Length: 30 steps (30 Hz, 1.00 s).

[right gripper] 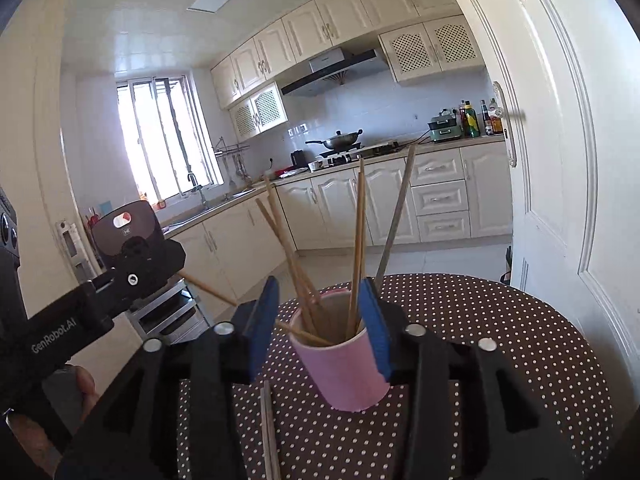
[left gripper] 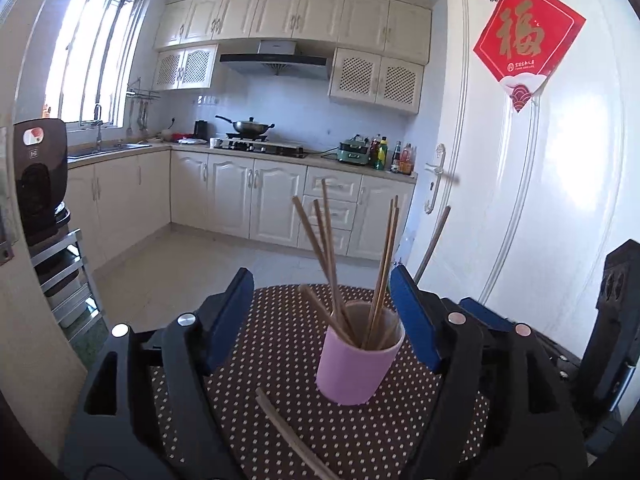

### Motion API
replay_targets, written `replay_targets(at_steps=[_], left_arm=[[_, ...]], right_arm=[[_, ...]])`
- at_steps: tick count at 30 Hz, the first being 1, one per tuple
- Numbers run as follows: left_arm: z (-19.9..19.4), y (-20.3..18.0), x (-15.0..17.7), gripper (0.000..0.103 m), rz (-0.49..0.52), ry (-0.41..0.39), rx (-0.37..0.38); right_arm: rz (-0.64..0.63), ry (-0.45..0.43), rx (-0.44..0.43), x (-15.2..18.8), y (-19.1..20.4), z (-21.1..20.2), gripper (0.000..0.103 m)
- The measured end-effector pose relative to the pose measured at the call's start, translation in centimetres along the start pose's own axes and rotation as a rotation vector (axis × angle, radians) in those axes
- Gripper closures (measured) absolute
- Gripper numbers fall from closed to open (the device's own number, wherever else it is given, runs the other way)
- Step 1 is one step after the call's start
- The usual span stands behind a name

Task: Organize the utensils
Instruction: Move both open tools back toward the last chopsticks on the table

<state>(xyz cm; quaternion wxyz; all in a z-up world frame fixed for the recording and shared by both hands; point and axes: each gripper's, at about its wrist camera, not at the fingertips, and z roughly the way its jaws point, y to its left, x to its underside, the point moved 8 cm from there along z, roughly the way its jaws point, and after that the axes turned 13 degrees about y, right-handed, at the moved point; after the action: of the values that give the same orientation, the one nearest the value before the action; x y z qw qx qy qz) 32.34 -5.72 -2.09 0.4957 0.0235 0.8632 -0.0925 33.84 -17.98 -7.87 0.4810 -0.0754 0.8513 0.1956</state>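
Brown polka-dot cloth covers my round worktop (left gripper: pixel 280 344), both jaws off the cup.

On it stands the pink cylindrical cup (left gripper: pixel 356 364), upright and full of leaning wooden chopsticks (left gripper: pixel 320 240). My left hand-held gripper (left gripper: pixel 322 320) is spread wide, the cup between its blue pads but untouched. My right hand-held gripper (right gripper: pixel 320 320) sits narrower, straddling the cup; I cannot tell whether its right pad touches. A loose chopstick (left gripper: pixel 292 436) lies on the cloth in front of the cup.

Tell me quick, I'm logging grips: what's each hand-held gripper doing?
Left hand-held gripper: open, holding nothing.
Right hand-held gripper: open around the pink cup, not gripping.
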Motion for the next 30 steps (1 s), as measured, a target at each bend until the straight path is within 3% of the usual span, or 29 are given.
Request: replay_targets(at_steps=[7, 10, 18, 30], left_arm=[[-1.6, 0.8, 3.0, 0.027, 0.0, 0.123, -0.015], [-1.3, 1.3, 5.1, 0.027, -0.013, 0.237, -0.005], [0.9, 2.6, 10.3, 0.027, -0.077, 0.487, -0.013], [4.6, 2.6, 15.1, 0.027, -0.119, 0.734, -0.038]], right_arm=[[-0.015, 0.068, 0.008, 2.2, 1.0, -1.4, 0.04], [-0.025, 0.122, 0.028, 3.9, 1.4, -1.3, 0.035], [0.005, 0.292, 0.049, 8.1, 1.3, -0.1, 0.03], [0.039, 0.438, 0.058, 11.4, -0.1, 1.9, 0.028]])
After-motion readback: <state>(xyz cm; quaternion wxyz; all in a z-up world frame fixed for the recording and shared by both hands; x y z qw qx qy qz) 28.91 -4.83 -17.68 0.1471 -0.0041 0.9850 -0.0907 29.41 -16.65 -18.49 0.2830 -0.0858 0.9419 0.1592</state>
